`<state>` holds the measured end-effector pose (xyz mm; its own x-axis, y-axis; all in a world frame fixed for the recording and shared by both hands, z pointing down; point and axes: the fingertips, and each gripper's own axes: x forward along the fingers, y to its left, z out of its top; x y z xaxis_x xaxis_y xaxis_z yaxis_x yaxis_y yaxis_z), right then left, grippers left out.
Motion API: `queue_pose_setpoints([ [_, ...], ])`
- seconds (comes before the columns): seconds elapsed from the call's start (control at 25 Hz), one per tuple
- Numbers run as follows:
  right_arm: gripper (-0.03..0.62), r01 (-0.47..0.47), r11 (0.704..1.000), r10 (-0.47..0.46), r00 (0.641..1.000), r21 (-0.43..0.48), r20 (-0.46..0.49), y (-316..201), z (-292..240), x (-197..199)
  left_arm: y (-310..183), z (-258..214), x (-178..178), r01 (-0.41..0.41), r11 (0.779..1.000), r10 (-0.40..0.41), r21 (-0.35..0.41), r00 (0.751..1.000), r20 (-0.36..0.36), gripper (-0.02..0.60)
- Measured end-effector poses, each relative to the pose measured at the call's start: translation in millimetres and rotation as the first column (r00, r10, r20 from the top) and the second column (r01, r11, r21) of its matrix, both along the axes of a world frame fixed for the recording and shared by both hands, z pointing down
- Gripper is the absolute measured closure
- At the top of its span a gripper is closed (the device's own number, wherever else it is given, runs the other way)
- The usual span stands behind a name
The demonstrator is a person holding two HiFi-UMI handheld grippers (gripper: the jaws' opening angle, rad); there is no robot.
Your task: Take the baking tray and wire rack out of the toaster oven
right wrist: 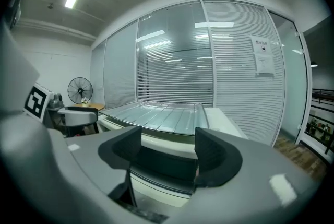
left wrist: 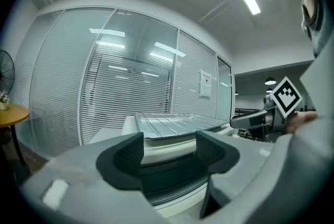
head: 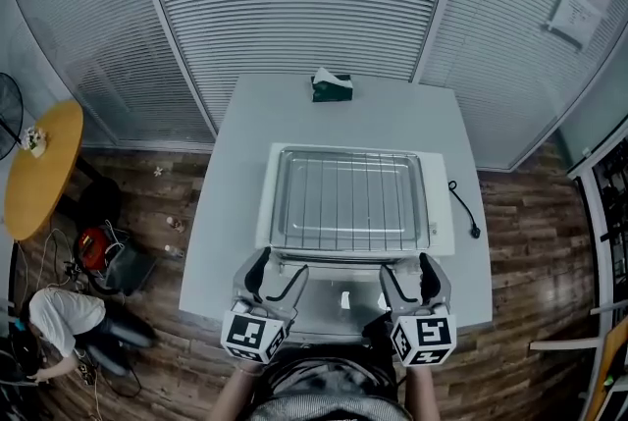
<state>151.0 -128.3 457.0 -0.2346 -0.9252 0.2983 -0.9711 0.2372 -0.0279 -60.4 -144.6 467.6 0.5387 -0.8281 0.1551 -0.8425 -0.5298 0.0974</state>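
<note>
Out already: a shallow metal baking tray (head: 279,203) lies flat on top of the white toaster oven (head: 441,213), the wire rack (head: 350,201) nested level inside it (thin bars running front to back), mid-table (head: 294,110).

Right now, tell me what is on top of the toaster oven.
A baking tray with the wire rack lying in it. They cover most of the toaster oven top; only its edges show.
</note>
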Motion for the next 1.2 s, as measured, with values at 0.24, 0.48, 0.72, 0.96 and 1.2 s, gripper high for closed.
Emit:
queue_pose_setpoints([
  [0.24, 0.390, 0.084, 0.996, -0.084, 0.996, 0.001, 0.016, 15, 5, -31, 16, -1, 19, -0.074, 0.997, 0.074, -0.005, 0.997, -0.028, 0.322],
  [0.48, 0.477, 0.154, 0.988, -0.154, 0.988, 0.019, -0.002, 41, 9, -65, 46, -1, 44, -0.192, 0.981, 0.191, -0.002, 0.979, -0.072, 0.434],
  [0.72, 0.565, 0.176, 0.983, -0.176, 0.984, 0.055, -0.003, 71, 6, -92, 82, 0, 47, -0.247, 0.969, 0.246, -0.003, 0.964, -0.099, 0.520],
  [0.96, 0.591, 0.200, 0.974, -0.199, 0.980, 0.107, -0.014, 103, -8, -117, 116, -12, 42, -0.276, 0.961, 0.277, 0.023, 0.952, -0.128, 0.577],
  [1.2, 0.592, 0.220, 0.964, -0.219, 0.975, 0.153, -0.020, 132, -31, -134, 146, -41, 37, -0.268, 0.960, 0.276, 0.084, 0.955, -0.111, 0.577],
])
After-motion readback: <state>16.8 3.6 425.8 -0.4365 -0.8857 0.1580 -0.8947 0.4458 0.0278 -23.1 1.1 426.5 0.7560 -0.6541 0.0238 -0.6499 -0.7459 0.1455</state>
